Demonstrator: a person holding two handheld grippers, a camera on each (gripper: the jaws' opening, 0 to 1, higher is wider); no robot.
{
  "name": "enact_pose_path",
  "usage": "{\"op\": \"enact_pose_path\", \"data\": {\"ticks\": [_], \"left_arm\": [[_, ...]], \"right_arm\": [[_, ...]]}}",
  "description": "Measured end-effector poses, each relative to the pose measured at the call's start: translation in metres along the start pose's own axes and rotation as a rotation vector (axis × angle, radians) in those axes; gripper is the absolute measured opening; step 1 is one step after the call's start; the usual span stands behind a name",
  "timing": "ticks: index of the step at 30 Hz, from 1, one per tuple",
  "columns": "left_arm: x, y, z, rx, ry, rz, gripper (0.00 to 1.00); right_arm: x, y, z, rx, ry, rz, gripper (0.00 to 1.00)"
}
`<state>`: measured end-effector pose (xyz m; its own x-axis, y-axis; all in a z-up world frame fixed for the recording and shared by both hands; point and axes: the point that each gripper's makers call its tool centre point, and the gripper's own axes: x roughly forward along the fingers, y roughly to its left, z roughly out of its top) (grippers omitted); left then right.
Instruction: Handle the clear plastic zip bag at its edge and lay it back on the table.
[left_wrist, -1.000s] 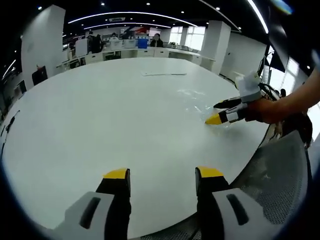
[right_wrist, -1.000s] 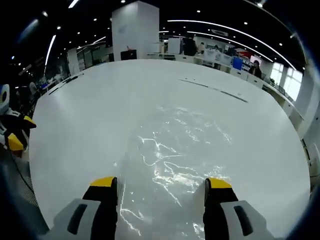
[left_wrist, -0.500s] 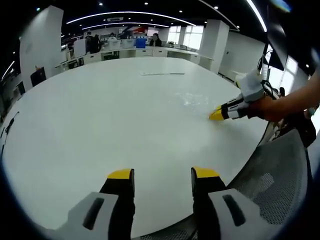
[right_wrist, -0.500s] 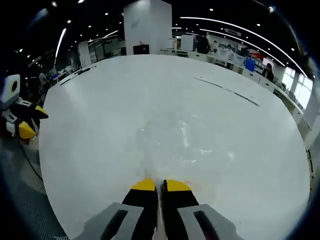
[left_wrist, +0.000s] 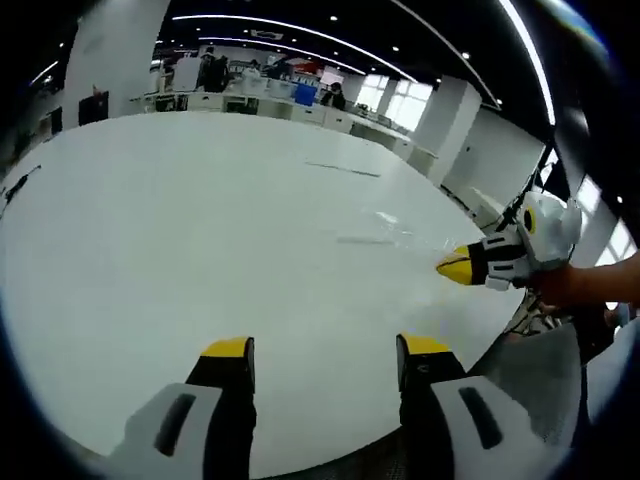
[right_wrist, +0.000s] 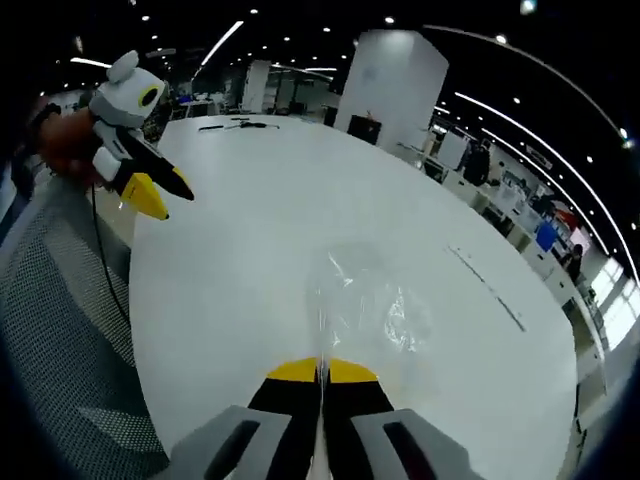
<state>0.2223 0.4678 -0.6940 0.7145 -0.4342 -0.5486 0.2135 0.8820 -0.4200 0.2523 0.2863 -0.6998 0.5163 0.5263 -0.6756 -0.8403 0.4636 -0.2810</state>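
The clear plastic zip bag (right_wrist: 368, 303) stretches out from my right gripper (right_wrist: 320, 371), which is shut on its near edge. The bag looks raised off the white round table (right_wrist: 240, 250) at that edge. In the left gripper view the bag (left_wrist: 390, 232) is a faint glossy sheet trailing left from the right gripper (left_wrist: 458, 268), whose yellow tips are pressed together. My left gripper (left_wrist: 325, 350) hovers open over the table's near rim with nothing between its fingers. It is also at the upper left of the right gripper view (right_wrist: 152, 192), held by a hand, apart from the bag.
A grey mesh chair (right_wrist: 60, 330) stands against the table's edge, also in the left gripper view (left_wrist: 545, 375). A thin dark strip (left_wrist: 343, 170) lies on the far side of the table. Office desks and a white pillar (right_wrist: 400, 85) are beyond.
My right gripper, open over the flat bag a second ago, shut on its edge and has drawn it up and back. The left gripper stays open; both views have shifted.
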Motion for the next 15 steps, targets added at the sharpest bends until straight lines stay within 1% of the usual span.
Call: {"op": "enact_pose_path", "data": {"ticks": [1,2,3,4,5,6,8,10,12,13,14,15], "left_arm": [[0.001,-0.01,0.004,-0.053,-0.024,-0.015,0.56],[0.002,-0.014,0.011,-0.108,-0.054,-0.025,0.56],[0.005,-0.011,0.015,-0.134,-0.074,-0.029,0.56],[0.007,-0.013,0.021,-0.168,-0.094,-0.047,0.56],[0.01,-0.013,0.025,-0.184,-0.103,-0.062,0.56],[0.013,-0.017,0.031,-0.201,-0.112,-0.081,0.56],[0.017,-0.02,0.037,-0.204,-0.117,-0.087,0.55],[0.019,-0.029,0.045,-0.236,-0.137,-0.11,0.55],[0.023,-0.028,0.057,-0.286,-0.162,-0.129,0.54],[0.026,-0.02,0.065,-0.29,-0.164,-0.131,0.54],[0.028,-0.019,0.068,-0.28,-0.165,-0.13,0.53],[0.028,-0.022,0.07,-0.261,-0.173,-0.129,0.52]], "right_arm": [[-0.001,0.003,0.004,-0.017,-0.005,0.002,0.0],[-0.002,0.006,0.007,-0.038,-0.011,0.003,0.0],[-0.003,0.008,0.011,-0.049,-0.017,0.004,0.0],[-0.005,0.012,0.016,-0.07,-0.025,0.007,0.0],[-0.006,0.014,0.019,-0.084,-0.03,0.009,0.0],[-0.009,0.018,0.025,-0.115,-0.043,0.013,0.0],[-0.011,0.023,0.031,-0.182,-0.053,0.018,0.0],[-0.014,0.028,0.036,-0.194,-0.065,0.025,0.0],[-0.019,0.035,0.041,-0.227,-0.075,0.032,0.0],[-0.021,0.038,0.042,-0.249,-0.076,0.034,0.0],[-0.023,0.041,0.043,-0.27,-0.08,0.034,0.0],[-0.027,0.044,0.046,-0.288,-0.086,0.032,0.0]]}}
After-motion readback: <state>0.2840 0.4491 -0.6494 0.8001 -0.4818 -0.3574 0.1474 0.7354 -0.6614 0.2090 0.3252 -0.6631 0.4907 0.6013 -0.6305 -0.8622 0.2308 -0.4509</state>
